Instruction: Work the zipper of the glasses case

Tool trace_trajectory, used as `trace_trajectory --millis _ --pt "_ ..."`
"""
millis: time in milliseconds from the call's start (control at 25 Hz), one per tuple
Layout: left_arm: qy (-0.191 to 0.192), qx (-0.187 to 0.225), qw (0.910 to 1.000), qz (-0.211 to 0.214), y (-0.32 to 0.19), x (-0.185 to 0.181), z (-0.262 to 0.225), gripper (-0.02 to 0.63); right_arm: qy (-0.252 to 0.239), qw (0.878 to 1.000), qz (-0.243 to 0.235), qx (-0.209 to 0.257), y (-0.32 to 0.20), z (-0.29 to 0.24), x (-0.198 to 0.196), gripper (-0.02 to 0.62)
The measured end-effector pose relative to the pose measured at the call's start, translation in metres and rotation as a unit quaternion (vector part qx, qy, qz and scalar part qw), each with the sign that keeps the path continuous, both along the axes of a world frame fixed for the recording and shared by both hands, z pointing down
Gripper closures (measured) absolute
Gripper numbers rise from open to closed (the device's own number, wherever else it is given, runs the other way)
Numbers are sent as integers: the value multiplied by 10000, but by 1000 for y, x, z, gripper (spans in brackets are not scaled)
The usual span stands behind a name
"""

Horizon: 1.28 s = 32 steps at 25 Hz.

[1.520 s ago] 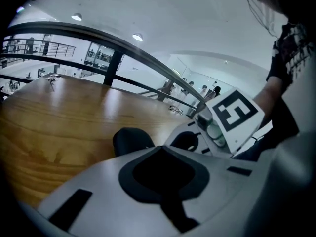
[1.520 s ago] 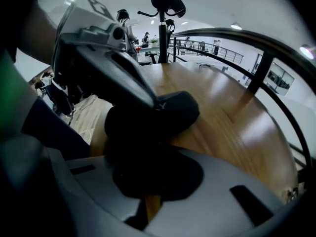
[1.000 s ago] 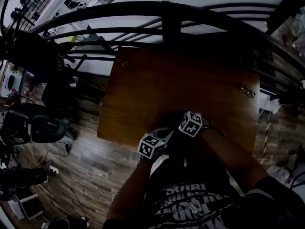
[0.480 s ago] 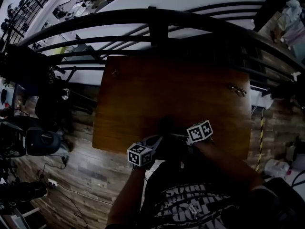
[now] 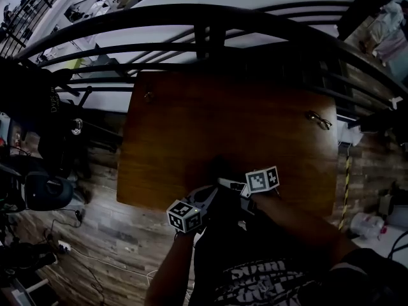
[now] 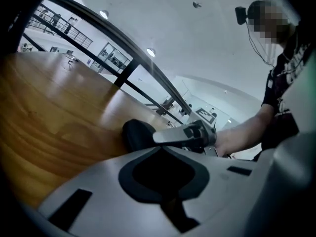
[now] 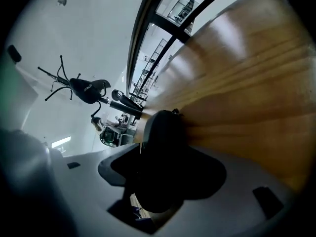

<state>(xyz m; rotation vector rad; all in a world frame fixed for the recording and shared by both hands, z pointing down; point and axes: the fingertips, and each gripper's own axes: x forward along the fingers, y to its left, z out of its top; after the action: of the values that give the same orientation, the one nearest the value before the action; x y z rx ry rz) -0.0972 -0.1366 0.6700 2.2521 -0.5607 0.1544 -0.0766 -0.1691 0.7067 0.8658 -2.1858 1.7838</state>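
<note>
Glasses case (image 5: 220,169): a dark case is being shown lying on the wooden table, near its front edge and just ahead of both grippers. In the right gripper view the case (image 7: 165,130) is reaching from the tabletop into the gap between that gripper's jaws.

Right gripper (image 5: 227,183): it is being held low over the table and aimed leftward at the case, with its marker cube turned up. Its jaws have just been opening and are now being held wide apart. The case is lying between them without being pressed. From the left gripper view, the right gripper (image 6: 183,135) is being seen right against the far side of the case (image 6: 137,135).

Left gripper (image 5: 212,194): it is being held at the table's front edge and pointed up and to the right toward the case. Its jaws are being kept closed tight together, and its tip (image 6: 160,149) is being held just short of the case.

Right forearm (image 5: 299,217): it is being stretched from the lower right toward the case.

Left forearm (image 5: 171,266): it is being raised from below, bent in toward the table edge.

Table (image 5: 223,110): a brown wooden top is being lit dimly.

Glasses (image 5: 317,119): a pair is being left near the far right edge, well apart from the case.

Railing (image 5: 210,24): dark curved bars are being seen beyond the table.
</note>
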Motion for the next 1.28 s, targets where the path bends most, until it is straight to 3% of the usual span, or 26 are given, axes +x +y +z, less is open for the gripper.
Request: trace_trajectory --millis 160,320,480,600,640,680,720,880,1080,1280 --pt "183 -155 9996 120 4 2 0 600 -15 9995 -290 94 2 -2 3 341" --pt "134 -42 9998 126 -8 -6 -18 598 488 9884 -1047 983 5 -25 6 345" --pt "128 246 9987 426 -23 -12 -42 595 979 9481 -2033 2240 10 -58 4 345" --pt "215 430 9947 907 -26 -5 -65 584 1230 9172 -2319 2997 6 -84 13 345" --pt "164 487 9940 966 -28 -4 -71 514 1296 9069 -2392 3217 5 -93 16 347" --pt "90 572 9935 985 -31 -4 -76 387 1336 8967 -2472 3420 5 -102 20 347" --pt "43 677 9925 1015 -33 -2 -81 318 1346 8866 -2562 3608 6 -110 22 347" --pt "259 955 9835 1514 -26 15 -110 299 1238 8533 -2913 4144 17 -139 18 347" --pt "482 1176 9595 2515 0 46 -139 299 1267 8116 -3470 4527 35 -153 12 350" --pt "126 1415 9462 2908 0 56 -138 302 1734 7590 -3945 4880 36 -159 9 351"
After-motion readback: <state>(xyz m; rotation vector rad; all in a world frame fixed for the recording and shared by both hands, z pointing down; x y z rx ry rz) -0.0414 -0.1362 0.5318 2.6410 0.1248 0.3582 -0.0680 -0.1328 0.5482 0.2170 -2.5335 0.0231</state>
